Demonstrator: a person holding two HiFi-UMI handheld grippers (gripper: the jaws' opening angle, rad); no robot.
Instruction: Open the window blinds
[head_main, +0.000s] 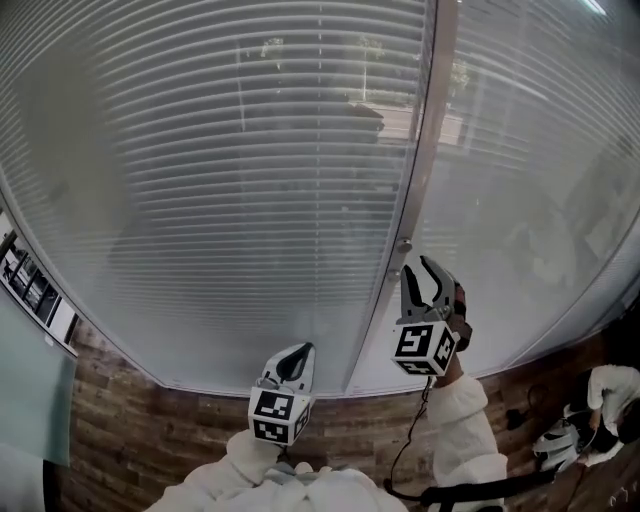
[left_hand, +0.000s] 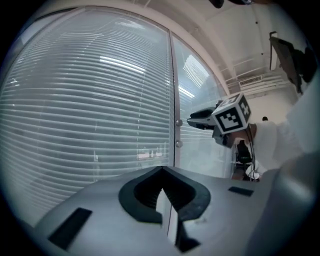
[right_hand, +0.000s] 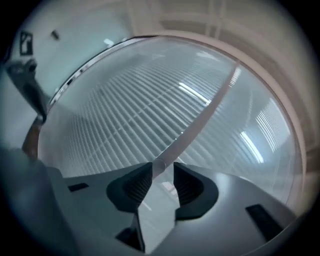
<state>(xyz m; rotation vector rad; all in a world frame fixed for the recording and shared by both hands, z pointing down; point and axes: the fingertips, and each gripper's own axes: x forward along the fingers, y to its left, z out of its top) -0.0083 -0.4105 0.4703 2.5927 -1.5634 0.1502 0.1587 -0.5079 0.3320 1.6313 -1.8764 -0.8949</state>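
Window blinds (head_main: 230, 190) fill the pane left of the upright frame post (head_main: 428, 140), their slats lying level behind the glass with faint outdoor shapes showing through them. A second slatted pane is seen to the right of the post. How far the slats are already tilted cannot be told.

The right gripper (head_main: 418, 272) is held up just right of the post, low on it. Its jaws are moderately parted and nothing is pressed between them. In the right gripper view the post is lined up with the gap, and a rounded end sits at the jaw tips (right_hand: 162, 167); contact cannot be confirmed. The left gripper (head_main: 293, 362) is held lower, left of the post and away from the glass, with its jaws closed together on nothing.

Two small knobs (head_main: 404, 245) are mounted one above the other on the post, just above the right gripper. They are judged to be the slat controls.

If the jaws are closed off-centre on so small a knob, it could slip out when turned. A turn the wrong way would shut the slats further. A hard push forward could knock the jaw tips against the glass or post.
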